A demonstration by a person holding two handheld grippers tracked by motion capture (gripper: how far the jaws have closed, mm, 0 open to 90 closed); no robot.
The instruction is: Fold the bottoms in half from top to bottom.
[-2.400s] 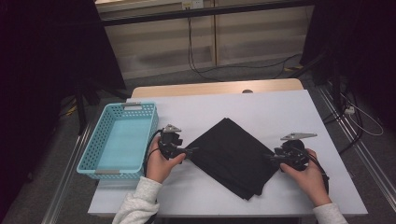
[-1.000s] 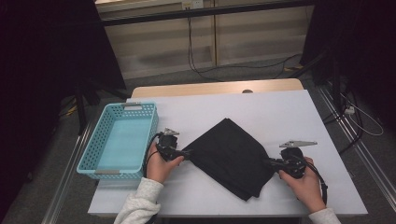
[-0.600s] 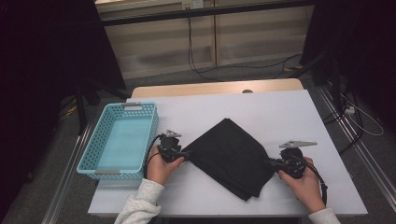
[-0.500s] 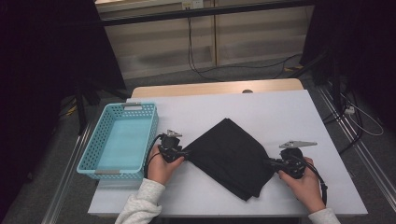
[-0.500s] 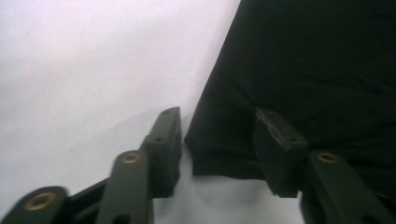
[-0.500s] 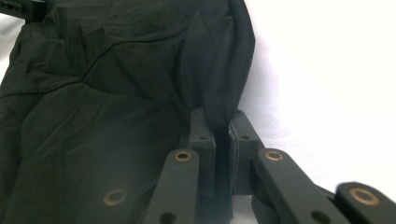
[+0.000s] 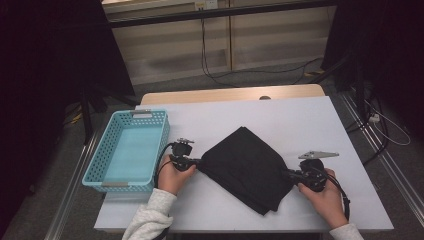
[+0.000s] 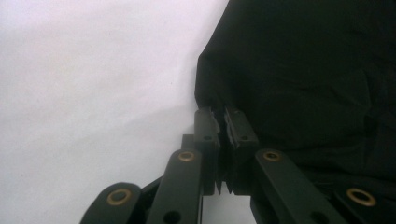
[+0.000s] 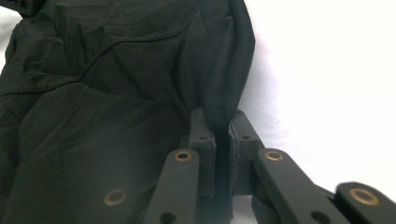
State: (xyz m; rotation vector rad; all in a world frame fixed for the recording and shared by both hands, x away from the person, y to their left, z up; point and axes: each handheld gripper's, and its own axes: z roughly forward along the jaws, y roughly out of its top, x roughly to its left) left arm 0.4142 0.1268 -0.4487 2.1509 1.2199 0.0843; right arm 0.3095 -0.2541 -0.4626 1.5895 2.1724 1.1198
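Note:
A black cloth (image 7: pixel 245 167) lies folded in a diamond shape on the white table (image 7: pixel 300 120). At its left corner is my left gripper (image 7: pixel 197 162). Its jaws have just been closing, and in the left gripper view the left gripper (image 8: pixel 223 114) stands pinched on the cloth (image 8: pixel 303 70) at its corner edge. My right gripper (image 7: pixel 290 173) is at the cloth's right corner. In the right gripper view the right gripper (image 9: pixel 223 122) is shut on a fold of the cloth (image 9: pixel 116 84). Both grippers lie low on the table and point toward each other.
A light blue plastic basket (image 7: pixel 100 150) with nothing in it stands on the table's left side, just beyond my left hand. Bare white tabletop lies behind the cloth and to the right. Cables run over the floor past the table's far edge.
Since the earliest frame my right gripper has shifted a little toward the near edge, drawing the cloth's right corner with it. Over the last second both hands stay still.

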